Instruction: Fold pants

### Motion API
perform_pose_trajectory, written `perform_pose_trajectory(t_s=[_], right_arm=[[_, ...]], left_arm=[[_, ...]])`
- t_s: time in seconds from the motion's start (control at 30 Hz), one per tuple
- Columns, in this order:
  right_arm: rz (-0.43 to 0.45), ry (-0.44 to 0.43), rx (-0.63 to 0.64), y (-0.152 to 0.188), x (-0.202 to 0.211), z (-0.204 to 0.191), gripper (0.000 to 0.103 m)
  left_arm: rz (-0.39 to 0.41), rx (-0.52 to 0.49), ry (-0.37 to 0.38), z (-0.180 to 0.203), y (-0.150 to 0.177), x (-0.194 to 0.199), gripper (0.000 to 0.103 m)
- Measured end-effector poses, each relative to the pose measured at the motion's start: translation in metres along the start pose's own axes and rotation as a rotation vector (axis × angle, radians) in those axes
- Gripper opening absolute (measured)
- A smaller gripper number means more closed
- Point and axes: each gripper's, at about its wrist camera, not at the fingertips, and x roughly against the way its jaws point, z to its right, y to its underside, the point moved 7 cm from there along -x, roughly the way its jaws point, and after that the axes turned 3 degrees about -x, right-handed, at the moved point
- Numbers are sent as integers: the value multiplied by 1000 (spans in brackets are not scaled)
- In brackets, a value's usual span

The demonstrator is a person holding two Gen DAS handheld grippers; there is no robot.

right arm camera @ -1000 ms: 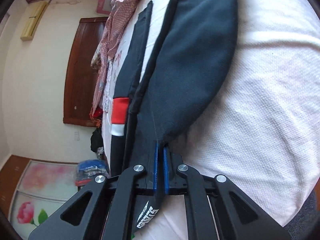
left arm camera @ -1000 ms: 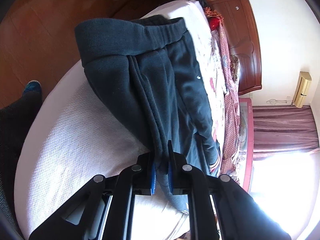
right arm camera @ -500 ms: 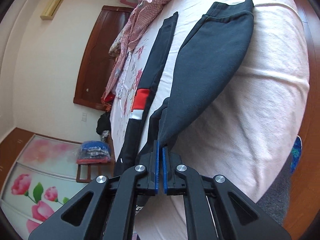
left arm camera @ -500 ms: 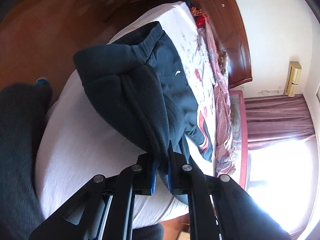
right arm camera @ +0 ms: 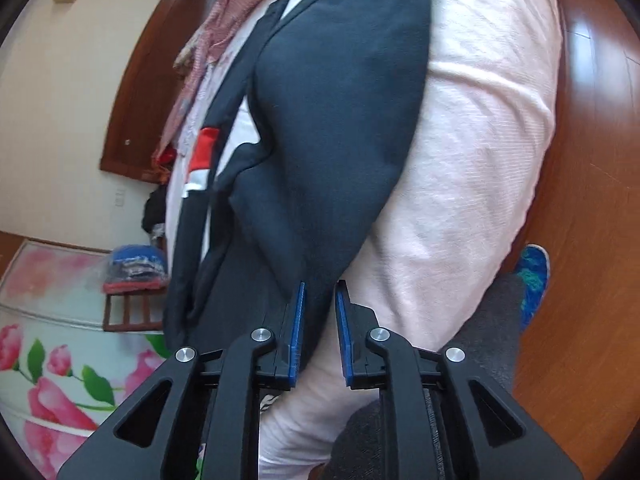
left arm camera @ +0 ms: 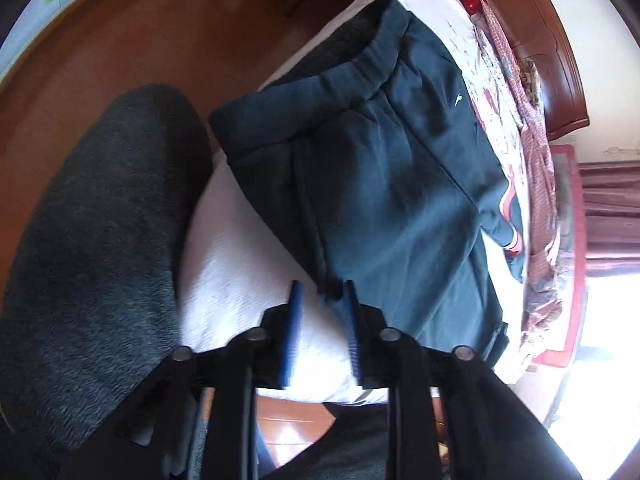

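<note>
- I see L gripper [left arm camera: 321, 300]: jaws apart, nothing clamped, at sweatpants [left arm camera: 384, 184] edge.
- R gripper [right arm camera: 320, 300]: jaws apart, fabric between, ungripped.
- Sweatpants lie folded on bed [right arm camera: 480, 160].

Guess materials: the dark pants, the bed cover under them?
Dark navy pants: looks like matte knit fleece or sweatshirt jersey, with soft thick folds and a ribbed elastic waistband. Pale pink-white bed cover: woven cotton-like textile, with a fine ribbed or waffle texture and no sheen.

Far cuff of the dark navy fleece pants [right arm camera: 340, 100]: cut off by my right view's top edge.
Small white logo [left arm camera: 459, 100]: too small for me to read.
</note>
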Motion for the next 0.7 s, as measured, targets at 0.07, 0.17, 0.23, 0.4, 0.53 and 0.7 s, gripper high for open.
perform_pose_trajectory(t_s=[0.07,0.17,0.23,0.4,0.53,0.7], right_arm=[[39,0,15,-7,15,-3,15],[174,13,-57,-41,43,7,15],[277,63,-110,-73,62,23,15],[385,125,-177,-138,66,38,15],[372,182,-189,-169,51,45,15],[379,237,-209,-189,43,61,28]], left_arm=[[78,-112,-29,17,-2,17,36],[213,-251,14,56,-6,39,92],[234,-433,51,99,-3,41,95],[224,-772,93,175,37,31,100],[221,-886,111,196,66,34,101],[190,-955,79,201,91,33,101]])
